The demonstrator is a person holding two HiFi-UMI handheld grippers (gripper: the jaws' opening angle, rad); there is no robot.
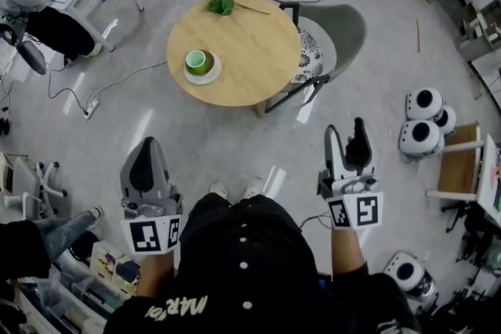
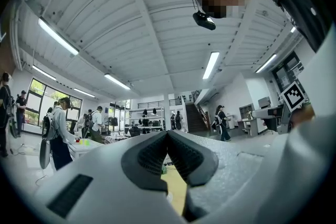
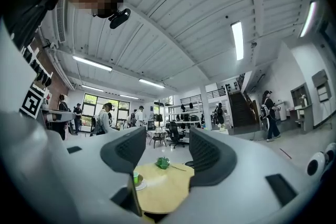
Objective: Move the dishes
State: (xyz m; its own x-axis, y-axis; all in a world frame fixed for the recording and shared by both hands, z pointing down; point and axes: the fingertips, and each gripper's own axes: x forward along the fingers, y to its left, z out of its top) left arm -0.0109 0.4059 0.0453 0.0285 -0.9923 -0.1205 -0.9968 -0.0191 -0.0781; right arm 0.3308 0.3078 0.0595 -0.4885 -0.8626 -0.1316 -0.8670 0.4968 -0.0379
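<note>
A green cup [image 1: 197, 60] stands on a white saucer [image 1: 203, 74] at the near left of a round wooden table [image 1: 250, 43]; the cup [image 3: 135, 178] shows small and low in the right gripper view. My left gripper [image 1: 146, 162] is shut and empty, well short of the table. My right gripper [image 1: 350, 138] is open with nothing between its jaws, also short of the table. Both point roughly level toward the table.
A green leafy sprig [image 1: 221, 2] lies at the table's far edge. A grey chair [image 1: 333, 31] is tucked in at the table's right. Cables and a power strip [image 1: 91, 104] lie on the floor at left. White round robots [image 1: 423, 121] sit at right.
</note>
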